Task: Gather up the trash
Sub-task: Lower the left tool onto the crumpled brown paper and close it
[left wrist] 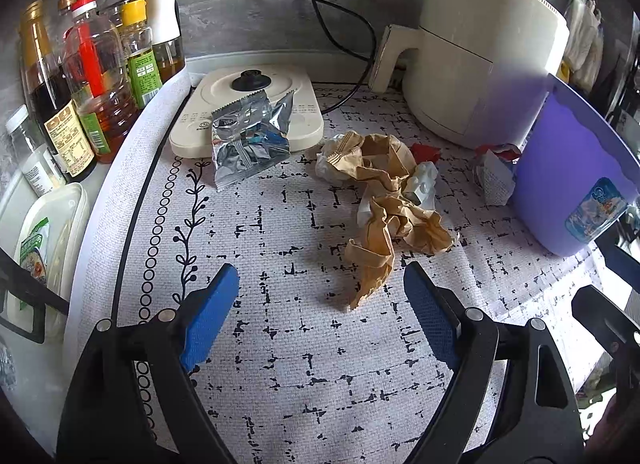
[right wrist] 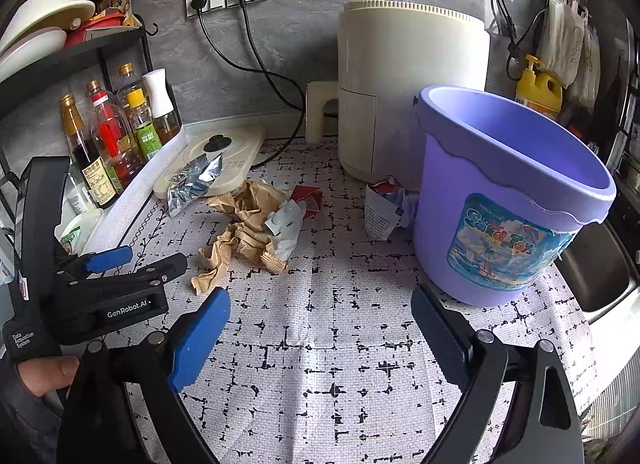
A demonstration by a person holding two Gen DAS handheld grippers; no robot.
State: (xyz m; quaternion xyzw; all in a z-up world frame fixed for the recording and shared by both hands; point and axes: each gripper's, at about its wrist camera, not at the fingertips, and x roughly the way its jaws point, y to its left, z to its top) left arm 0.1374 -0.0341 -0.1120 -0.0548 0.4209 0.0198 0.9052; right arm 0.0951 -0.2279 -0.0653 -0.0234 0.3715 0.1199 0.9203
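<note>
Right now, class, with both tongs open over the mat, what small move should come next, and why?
Probably ease the left tongs forward onto the crumpled brown paper: it lies nearest, just ahead of them, and the purple bucket stands waiting.

Crumpled paper (right wrist: 244, 240) lies left of the bucket (right wrist: 508, 200), before the air fryer (right wrist: 412, 88).

crumpled brown paper (left wrist: 384, 200) mid-mat, purple bucket (right wrist: 508, 200) upright

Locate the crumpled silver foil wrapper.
The crumpled silver foil wrapper leans on the cream kettle base's front edge, left of the crumpled brown paper.
</note>
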